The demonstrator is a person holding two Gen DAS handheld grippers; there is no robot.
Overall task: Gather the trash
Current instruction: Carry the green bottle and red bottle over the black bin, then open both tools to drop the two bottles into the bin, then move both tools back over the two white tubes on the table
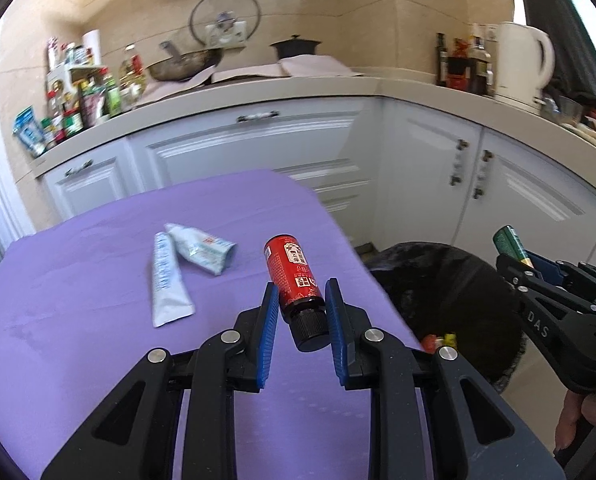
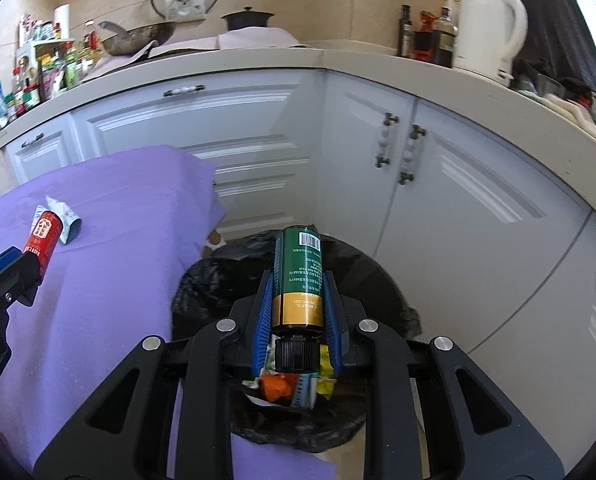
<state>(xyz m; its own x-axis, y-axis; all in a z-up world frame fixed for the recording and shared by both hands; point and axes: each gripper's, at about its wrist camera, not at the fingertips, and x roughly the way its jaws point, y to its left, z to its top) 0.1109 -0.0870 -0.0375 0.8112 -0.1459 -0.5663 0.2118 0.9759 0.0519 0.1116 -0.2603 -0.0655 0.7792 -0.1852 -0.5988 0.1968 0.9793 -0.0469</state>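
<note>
My left gripper is shut on a small red bottle with a black cap, held above the purple-covered table near its right edge. My right gripper is shut on a green and gold bottle with a black cap, held over the bin lined with a black bag. Two white toothpaste tubes lie on the table to the left of the red bottle. Each view catches the other gripper at its edge: the right gripper with the green bottle, and the red bottle.
Coloured wrappers lie inside the bin, which stands on the floor against the table's right side. White cabinets run behind, under a counter with a wok, bottles and a white kettle.
</note>
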